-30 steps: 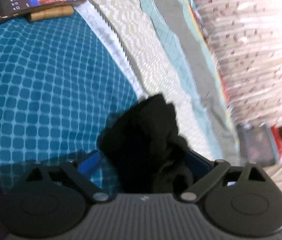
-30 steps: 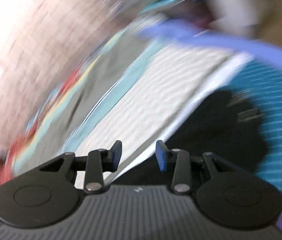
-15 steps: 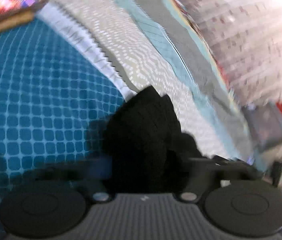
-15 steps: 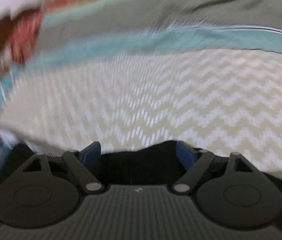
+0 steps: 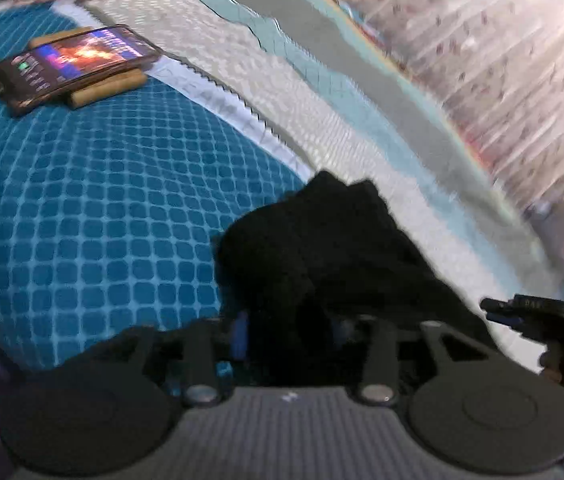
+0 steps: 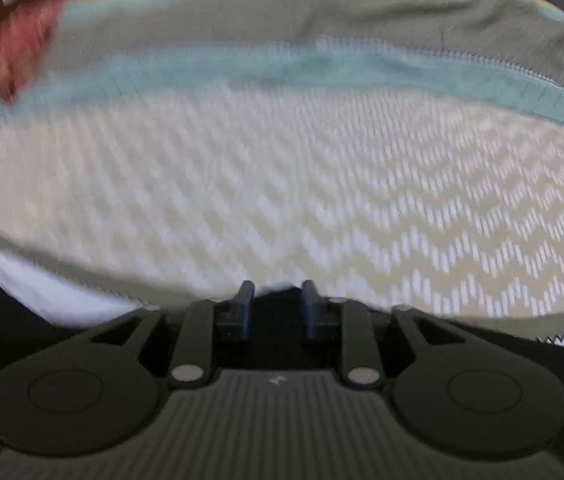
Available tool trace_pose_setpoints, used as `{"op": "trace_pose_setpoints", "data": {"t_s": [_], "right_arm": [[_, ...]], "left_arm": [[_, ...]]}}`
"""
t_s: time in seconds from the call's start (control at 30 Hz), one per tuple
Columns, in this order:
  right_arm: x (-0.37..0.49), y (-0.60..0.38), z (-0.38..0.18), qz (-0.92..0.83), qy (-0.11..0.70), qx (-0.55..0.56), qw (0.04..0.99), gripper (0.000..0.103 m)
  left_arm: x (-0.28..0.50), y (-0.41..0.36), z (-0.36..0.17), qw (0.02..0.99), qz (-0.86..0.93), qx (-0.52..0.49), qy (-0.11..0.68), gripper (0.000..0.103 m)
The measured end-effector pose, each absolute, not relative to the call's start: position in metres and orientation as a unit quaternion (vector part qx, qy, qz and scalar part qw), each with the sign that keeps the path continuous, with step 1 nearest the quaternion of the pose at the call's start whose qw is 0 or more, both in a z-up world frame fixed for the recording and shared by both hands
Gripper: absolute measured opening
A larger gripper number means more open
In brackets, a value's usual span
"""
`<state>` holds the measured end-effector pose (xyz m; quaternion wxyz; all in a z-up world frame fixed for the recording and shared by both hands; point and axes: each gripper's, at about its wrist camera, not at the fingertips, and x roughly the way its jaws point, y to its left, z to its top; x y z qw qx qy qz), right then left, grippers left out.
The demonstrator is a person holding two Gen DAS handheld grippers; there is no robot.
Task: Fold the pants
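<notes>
The black pants [image 5: 322, 248] lie bunched on the bed, over the edge between the teal checked cover and the chevron band. My left gripper [image 5: 286, 332] is shut on a thick fold of the pants, which hides most of its blue pads. In the right wrist view my right gripper [image 6: 276, 312] has its jaws close together on the black edge of the pants [image 6: 278, 298], just in front of the chevron cloth. The right gripper also shows at the right edge of the left wrist view [image 5: 530, 312].
A lit phone [image 5: 78, 62] rests on a wooden block [image 5: 106, 88] at the far left of the teal cover [image 5: 102, 208]. The chevron band [image 6: 282, 200], a teal stripe and a grey stripe run behind. A patterned curtain [image 5: 502, 60] hangs at the right.
My right gripper swung down onto the pants' edge and its jaws closed from wide apart to nearly together. My left gripper closed further on the bunched pants and the view shifted.
</notes>
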<state>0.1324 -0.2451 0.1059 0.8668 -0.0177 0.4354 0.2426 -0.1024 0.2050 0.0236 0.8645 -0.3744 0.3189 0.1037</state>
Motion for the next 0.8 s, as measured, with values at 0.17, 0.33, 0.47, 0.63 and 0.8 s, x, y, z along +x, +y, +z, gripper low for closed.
{"op": "trace_pose_setpoints", "data": {"t_s": [0.17,0.33,0.47,0.63,0.8], "right_arm": [[0.105,-0.174,0.131,0.408,0.443,-0.013,0.798,0.071],[0.072,-0.075,0.105,0.517,0.446,-0.091,0.725,0.088],[0.047,-0.027,0.069,0.514,0.471,-0.182,0.693,0.040],[0.029,-0.028,0.126,0.603,0.331,-0.124,0.715,0.027],[0.031,0.021,0.083,0.572,0.339,-0.177,0.725,0.034]], "left_arm": [[-0.111,0.217,0.026,0.858,0.088,-0.414,0.292,0.082],[-0.091,0.215,0.023,0.855,0.057,-0.423,0.296,0.081],[-0.077,0.202,0.014,0.863,0.060,-0.393,0.311,0.038],[-0.092,0.201,0.031,0.892,0.076,-0.364,0.258,0.024],[-0.074,0.213,0.015,0.869,0.113,-0.371,0.308,0.024]]}}
